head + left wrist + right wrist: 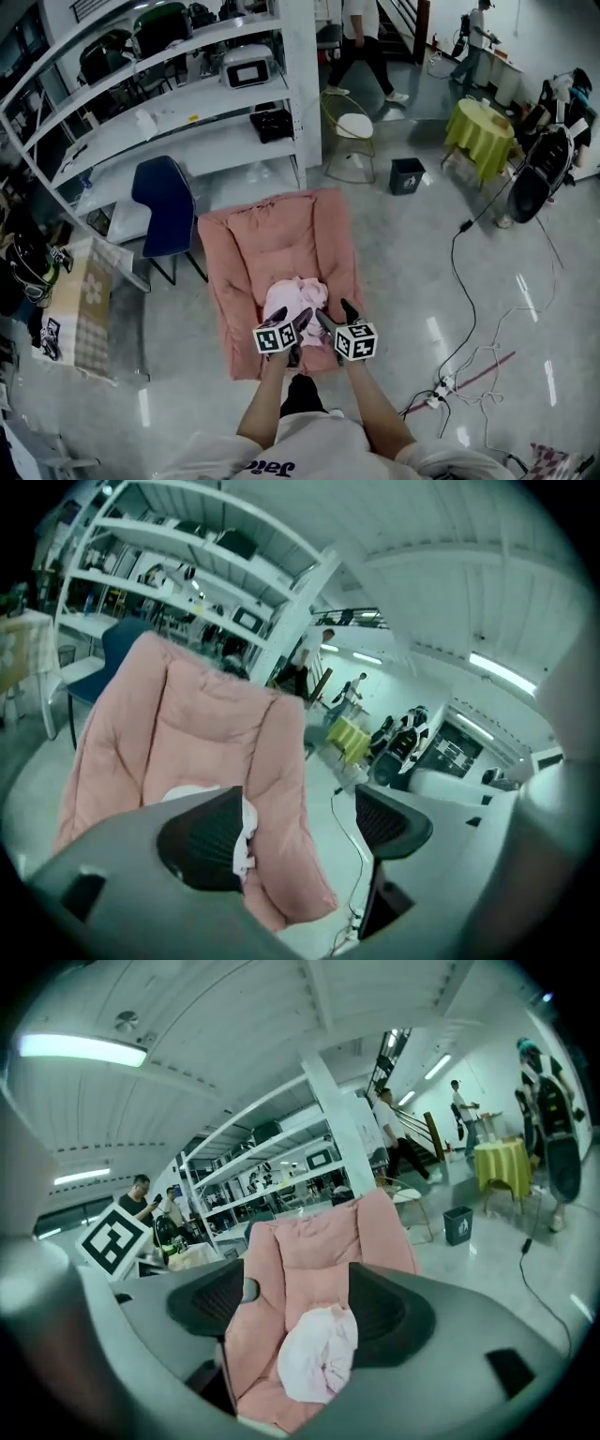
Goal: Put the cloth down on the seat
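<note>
cloth on the seat, both claws open

the cloth [292,298] lies bunched in a pale heap on the lower cushion of the pink seat [281,234], so the placing looks done and the release is the step in hand. the left claw [293,317] has its jaws apart with nothing between them. in the left gripper view only an edge of the cloth shows past one jaw. the right claw [336,314] is likewise spread and grips nothing. the cloth sits beyond its jaws, framed between them, seemingly untouched. both claws hover at the near edge of the heap. the next move, as i judge it, calls for drawing both back without snagging the fabric.
</note>
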{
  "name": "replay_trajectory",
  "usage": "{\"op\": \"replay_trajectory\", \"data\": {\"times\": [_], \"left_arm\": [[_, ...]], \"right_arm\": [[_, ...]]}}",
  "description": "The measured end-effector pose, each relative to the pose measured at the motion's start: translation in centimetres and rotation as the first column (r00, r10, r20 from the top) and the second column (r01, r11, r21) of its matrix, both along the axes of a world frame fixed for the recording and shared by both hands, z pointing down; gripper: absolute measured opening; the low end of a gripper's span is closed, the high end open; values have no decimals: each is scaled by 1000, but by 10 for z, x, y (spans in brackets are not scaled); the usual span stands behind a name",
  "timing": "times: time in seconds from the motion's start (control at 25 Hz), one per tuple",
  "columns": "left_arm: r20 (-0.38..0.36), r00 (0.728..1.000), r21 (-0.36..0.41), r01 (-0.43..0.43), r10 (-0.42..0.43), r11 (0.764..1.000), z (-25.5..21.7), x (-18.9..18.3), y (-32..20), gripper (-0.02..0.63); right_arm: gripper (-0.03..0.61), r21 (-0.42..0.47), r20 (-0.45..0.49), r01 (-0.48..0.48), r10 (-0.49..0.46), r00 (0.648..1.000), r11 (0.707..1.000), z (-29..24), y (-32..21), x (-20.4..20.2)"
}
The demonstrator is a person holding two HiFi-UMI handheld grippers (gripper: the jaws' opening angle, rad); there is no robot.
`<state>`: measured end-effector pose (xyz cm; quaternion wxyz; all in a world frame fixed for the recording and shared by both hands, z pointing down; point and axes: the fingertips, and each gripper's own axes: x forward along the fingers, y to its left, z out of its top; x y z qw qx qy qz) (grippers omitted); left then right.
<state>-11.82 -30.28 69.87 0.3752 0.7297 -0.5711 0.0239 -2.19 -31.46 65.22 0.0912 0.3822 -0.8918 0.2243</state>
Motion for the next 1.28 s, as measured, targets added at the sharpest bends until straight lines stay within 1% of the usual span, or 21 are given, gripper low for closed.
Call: {"op": "replay_trajectory", "data": {"times": [0.08,0.16,0.2,0.24,0.28,0.32,0.4,0.52,0.64,0.72,0.8,1.0,1.16,1.28], "left_arm": [[49,999,111,2,-8,994,-46,3,0,380],[98,995,204,-4,-17,979,-87,7,3,380],[122,992,247,-6,-25,969,-107,9,5,375],[146,989,290,-8,-36,957,-125,10,7,362],[170,984,331,-8,-52,943,-143,11,11,335],[194,978,369,-6,-71,929,-158,13,16,297],[231,966,436,3,-116,900,-186,15,30,210],[250,953,515,19,-172,857,-220,17,48,137],[248,947,564,31,-204,825,-237,19,62,64],[247,945,580,31,-212,814,-242,24,70,33],[253,942,590,32,-222,807,-245,28,77,16],[260,931,614,46,-257,788,-251,38,92,14],[269,918,638,57,-292,768,-257,47,94,14],[278,912,650,53,-302,758,-266,52,96,15]], "right_arm": [[352,75,-35,12,-9,999,997,-29,2,1],[319,142,-63,-4,14,998,990,-58,3,7],[258,175,-65,-20,31,997,984,-73,4,12],[178,206,-59,-36,49,997,978,-88,4,16],[152,232,-47,-51,63,997,971,-102,6,20],[144,254,-34,-61,72,997,965,-115,10,25],[100,297,-15,-70,79,997,952,-140,21,33],[71,360,-4,-68,75,997,930,-171,36,38],[56,406,-1,-64,71,997,912,-190,48,41],[46,424,1,-59,65,998,904,-197,55,44],[37,436,0,-58,65,998,898,-200,61,48],[32,460,-3,-55,63,998,886,-202,77,57],[32,479,-2,-64,74,997,875,-210,76,70],[32,490,2,-77,88,996,868,-216,78,77]]}}
